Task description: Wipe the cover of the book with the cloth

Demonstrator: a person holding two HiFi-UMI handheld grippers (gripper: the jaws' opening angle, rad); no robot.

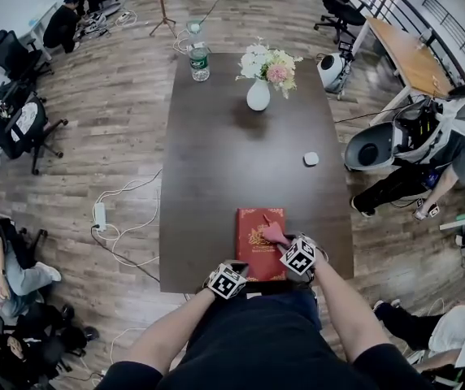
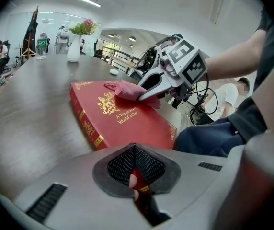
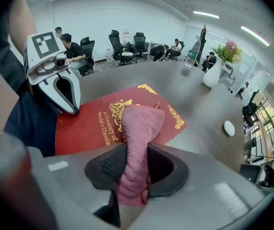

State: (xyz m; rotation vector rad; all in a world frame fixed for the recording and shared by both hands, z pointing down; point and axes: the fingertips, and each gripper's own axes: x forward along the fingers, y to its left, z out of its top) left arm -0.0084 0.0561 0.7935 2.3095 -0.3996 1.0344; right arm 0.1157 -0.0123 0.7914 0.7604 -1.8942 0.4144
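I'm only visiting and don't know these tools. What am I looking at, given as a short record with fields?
Setting: dark table in an open office
Book: red, gold print, flat at the table's near edge
Cloth: pink, its free end lying on the cover
Left gripper: shut on the book's near edge
Right gripper: shut on the cloth
Also on table: vase of flowers, bottle

a: any writing here that can be read?
b: only on the book (image 3: 86, 128). gold letters on its red cover say "a treasury of", and below that "world's classi", with the rest hidden at the cloth (image 3: 139, 123).
a: what about the label on the bottle (image 1: 199, 62)?
b: it's green but too small to read. the gold stamps on the book's spine can't be made out either.
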